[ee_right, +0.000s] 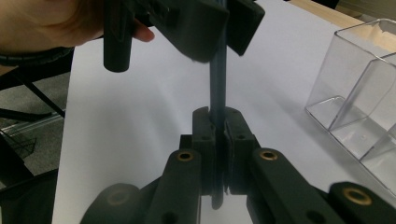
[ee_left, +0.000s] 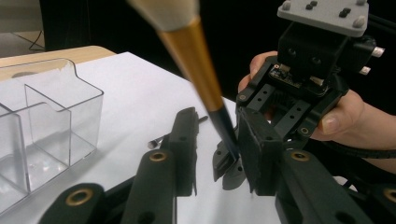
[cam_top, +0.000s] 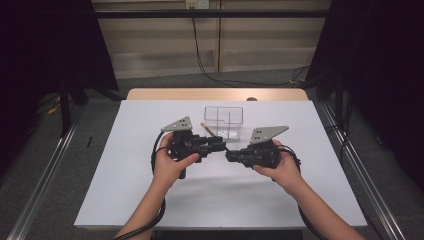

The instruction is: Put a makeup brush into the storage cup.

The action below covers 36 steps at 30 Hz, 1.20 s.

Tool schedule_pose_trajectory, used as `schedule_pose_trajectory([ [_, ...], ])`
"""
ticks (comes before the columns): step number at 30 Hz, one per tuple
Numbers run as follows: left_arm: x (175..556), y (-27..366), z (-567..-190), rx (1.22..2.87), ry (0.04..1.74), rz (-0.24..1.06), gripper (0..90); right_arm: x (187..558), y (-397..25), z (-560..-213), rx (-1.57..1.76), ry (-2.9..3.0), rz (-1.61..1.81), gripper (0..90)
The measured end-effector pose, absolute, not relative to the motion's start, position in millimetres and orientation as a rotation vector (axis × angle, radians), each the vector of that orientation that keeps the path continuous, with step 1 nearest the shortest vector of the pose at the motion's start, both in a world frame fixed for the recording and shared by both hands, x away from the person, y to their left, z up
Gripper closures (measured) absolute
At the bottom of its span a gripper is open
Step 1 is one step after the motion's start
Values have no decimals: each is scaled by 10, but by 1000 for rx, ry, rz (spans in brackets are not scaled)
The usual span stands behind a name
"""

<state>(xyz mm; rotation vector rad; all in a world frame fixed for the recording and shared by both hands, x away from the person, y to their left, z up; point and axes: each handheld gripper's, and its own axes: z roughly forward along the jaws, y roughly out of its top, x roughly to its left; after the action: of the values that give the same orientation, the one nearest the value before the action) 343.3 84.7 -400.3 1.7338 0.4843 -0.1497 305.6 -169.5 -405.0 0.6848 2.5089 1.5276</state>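
Note:
A makeup brush [ee_left: 191,51] with pale bristles, a gold ferrule and a dark handle [ee_right: 218,79] is held above the white table. My right gripper [ee_right: 217,121] is shut on the low end of the handle. My left gripper [ee_left: 217,135] is open, its jaws on either side of the handle just above the right gripper's tips [ee_left: 229,168]. In the high view the two grippers, left [cam_top: 222,145] and right [cam_top: 229,156], meet tip to tip at mid table, and the brush [cam_top: 206,128] slants up and back behind the left one.
A clear plastic box [cam_top: 223,121] with compartments stands just behind the grippers, seen close in the left gripper view [ee_left: 46,121] and the right gripper view [ee_right: 364,93]. A thin dark stick [ee_left: 154,141] lies on the white mat [cam_top: 130,190] behind my left jaw.

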Motion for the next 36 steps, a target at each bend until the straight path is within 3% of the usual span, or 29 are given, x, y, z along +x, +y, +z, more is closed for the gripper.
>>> schedule_pose_trajectory([
  [1,3428,839,-4004,1738,484,-157,747,3058,-1673,-4048,690,2505,1534,853],
  [7,3412,829,-3992,1731,493,-167,806,3058,-1610,-4076,716,2490,1546,846],
  [25,3356,780,-3946,1741,461,-97,830,3050,-1498,-4137,735,2497,1614,795],
  [27,3358,788,-3944,1744,464,-87,832,3049,-1513,-4141,737,2493,1631,752],
  [29,3365,805,-3939,1749,466,-77,832,3043,-1552,-4151,746,2477,1665,615],
  [30,3365,808,-3936,1745,471,-77,832,3043,-1552,-4151,746,2477,1665,615],
  [32,3369,823,-3926,1750,471,-68,832,3038,-1576,-4152,751,2452,1697,498],
  [33,3373,836,-3914,1749,471,-58,832,3052,-1609,-4143,756,2436,1744,389],
  [34,3373,836,-3914,1749,471,-58,831,3052,-1609,-4143,756,2436,1744,389],
  [35,3374,846,-3904,1745,474,-57,831,3069,-1634,-4135,747,2424,1726,288],
  [36,3374,846,-3904,1745,474,-57,831,3069,-1634,-4135,747,2424,1726,288],
])
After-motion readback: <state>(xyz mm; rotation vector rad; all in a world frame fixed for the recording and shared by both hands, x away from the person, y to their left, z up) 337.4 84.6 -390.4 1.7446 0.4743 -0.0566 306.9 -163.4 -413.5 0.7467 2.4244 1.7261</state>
